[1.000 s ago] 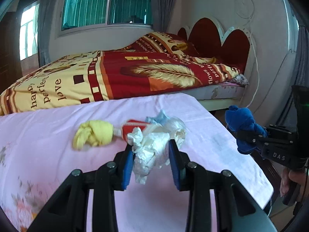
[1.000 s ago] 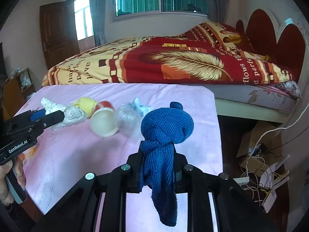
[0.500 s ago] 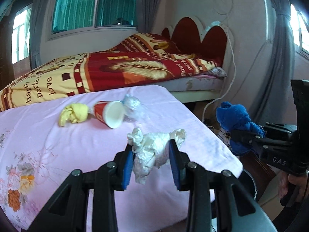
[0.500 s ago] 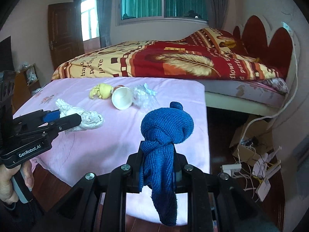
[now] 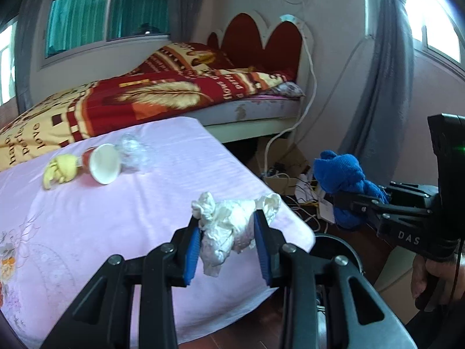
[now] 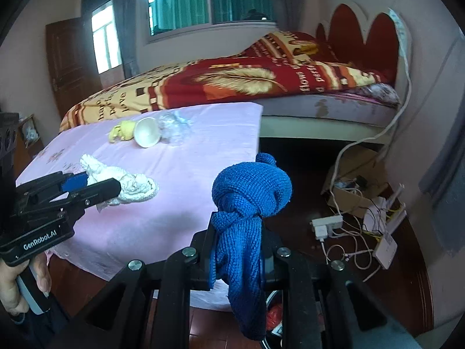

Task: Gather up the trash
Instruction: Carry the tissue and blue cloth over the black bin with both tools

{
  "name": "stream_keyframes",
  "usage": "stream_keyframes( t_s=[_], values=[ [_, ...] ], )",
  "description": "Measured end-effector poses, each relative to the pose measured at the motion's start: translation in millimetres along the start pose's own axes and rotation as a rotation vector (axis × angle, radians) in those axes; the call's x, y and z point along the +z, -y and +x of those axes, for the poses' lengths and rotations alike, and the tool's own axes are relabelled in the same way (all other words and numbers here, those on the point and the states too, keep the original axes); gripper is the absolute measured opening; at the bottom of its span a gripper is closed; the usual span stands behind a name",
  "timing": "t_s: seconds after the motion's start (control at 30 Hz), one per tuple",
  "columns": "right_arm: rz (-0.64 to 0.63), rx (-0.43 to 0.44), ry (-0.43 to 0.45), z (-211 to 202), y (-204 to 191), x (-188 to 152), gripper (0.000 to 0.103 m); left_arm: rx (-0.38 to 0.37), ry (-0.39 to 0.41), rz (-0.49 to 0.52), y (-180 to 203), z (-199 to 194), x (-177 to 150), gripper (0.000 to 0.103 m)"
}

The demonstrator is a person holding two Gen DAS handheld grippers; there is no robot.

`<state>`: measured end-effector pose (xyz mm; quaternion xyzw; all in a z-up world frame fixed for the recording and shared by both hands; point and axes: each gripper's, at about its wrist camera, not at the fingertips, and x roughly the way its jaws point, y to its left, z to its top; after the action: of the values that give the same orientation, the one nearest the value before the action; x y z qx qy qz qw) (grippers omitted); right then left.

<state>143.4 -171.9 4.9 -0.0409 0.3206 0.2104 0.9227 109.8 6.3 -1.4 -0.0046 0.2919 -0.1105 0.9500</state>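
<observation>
1. Two loads held: left gripper (image 5: 226, 240) clamps a crumpled white tissue (image 5: 229, 226); right gripper (image 6: 237, 250) pinches a knotted blue cloth (image 6: 250, 200), tail hanging down
2. Dark bin rim (image 5: 340, 247) lies below, just off the pink table's (image 5: 145, 203) corner, nearer the right load
3. Farther: paper cup (image 5: 104, 167), yellow wad (image 5: 59, 170), clear plastic (image 5: 132, 155) remain on the table

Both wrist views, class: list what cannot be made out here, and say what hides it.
- Bin: left wrist view shows only a dark rim; the left gripper and its white tissue wad cover the rest.
- Bin contents: right wrist view, behind the blue knitted cloth held by the right gripper.
- Clear plastic wrapper: blurred, shape unclear.
- Paper cup: print too small.
</observation>
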Motion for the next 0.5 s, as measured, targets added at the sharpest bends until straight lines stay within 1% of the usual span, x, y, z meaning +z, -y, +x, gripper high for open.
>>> stream_keyframes(
  t_s=[0.2, 0.5],
  values=[
    [0.043, -0.034, 0.005, -12, 27, -11, 0.022, -0.040, -0.009, 0.037, 28, 5, 0, 0.036],
    [0.080, -0.072, -0.015, -24, 59, -32, 0.022, -0.103, -0.035, 0.074, 62, 16, -5, 0.036]
  ],
)
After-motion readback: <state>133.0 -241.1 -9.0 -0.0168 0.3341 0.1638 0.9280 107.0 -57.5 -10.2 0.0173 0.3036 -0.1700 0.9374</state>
